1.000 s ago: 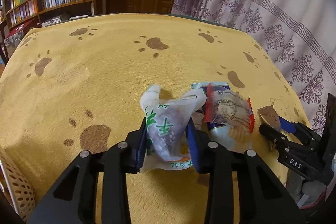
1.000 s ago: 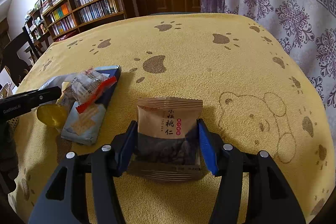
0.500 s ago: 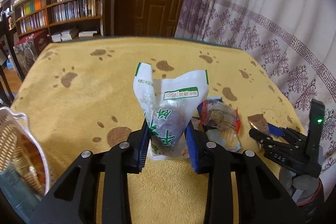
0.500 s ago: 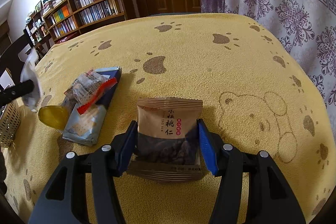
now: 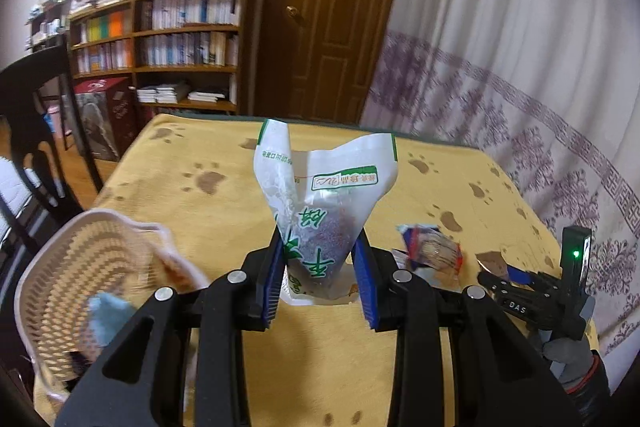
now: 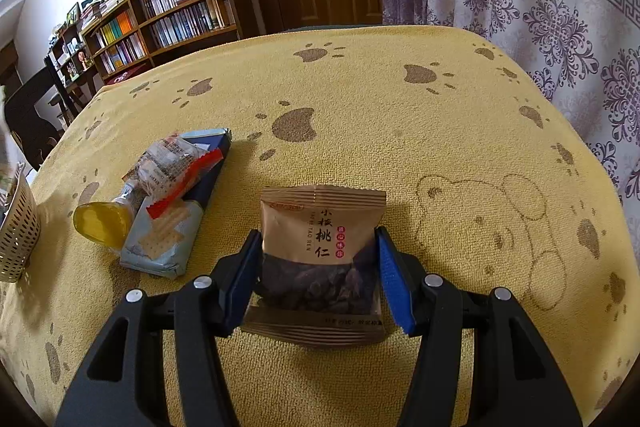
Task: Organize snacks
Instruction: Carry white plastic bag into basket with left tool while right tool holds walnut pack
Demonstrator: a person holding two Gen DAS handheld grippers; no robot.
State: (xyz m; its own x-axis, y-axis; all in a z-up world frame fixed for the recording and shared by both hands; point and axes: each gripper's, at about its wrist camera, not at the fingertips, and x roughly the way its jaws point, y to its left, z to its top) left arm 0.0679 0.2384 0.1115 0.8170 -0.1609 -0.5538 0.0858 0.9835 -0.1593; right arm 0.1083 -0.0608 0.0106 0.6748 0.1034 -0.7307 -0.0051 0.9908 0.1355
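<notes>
L gripper (image 5: 318, 279) is clamped on a white-green snack bag (image 5: 320, 211), held upright above the table's near edge, w/ a wicker basket (image 5: 80, 275) at the near-left corner; R gripper (image 6: 318, 279) is closed on a brown walnut packet (image 6: 320, 247) lying flat on the table (image 6: 400, 131); other snacks (image 6: 168, 203) are piled to its left.
</notes>
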